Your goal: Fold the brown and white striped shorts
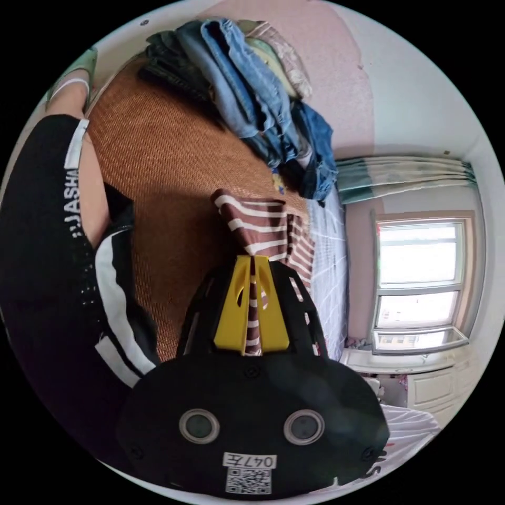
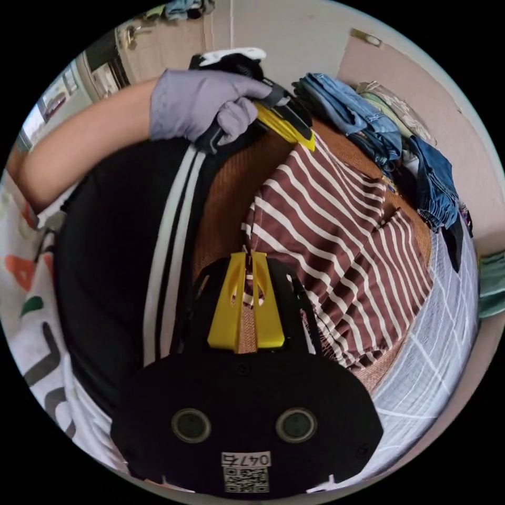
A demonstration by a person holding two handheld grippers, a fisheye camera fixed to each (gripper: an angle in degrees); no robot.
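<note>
The brown and white striped shorts (image 2: 336, 236) hang spread between both grippers above a woven brown mat (image 2: 231, 184). In the left gripper view, my left gripper (image 1: 253, 259) is shut on a bunched edge of the shorts (image 1: 263, 226), with striped cloth running between its yellow jaws. In the right gripper view, my right gripper (image 2: 250, 256) is shut on the shorts' near corner. Across that view the other gripper (image 2: 286, 126), held by a gloved hand (image 2: 205, 105), pinches the far corner. The lower half of the shorts drapes toward the bed's edge.
A pile of folded jeans and other clothes (image 1: 252, 89) lies at the far end of the mat (image 1: 158, 158). A white gridded sheet (image 2: 436, 336) borders the mat. The person's dark clothing (image 1: 47, 273) stands close beside it. A window (image 1: 421, 279) and curtain are beyond.
</note>
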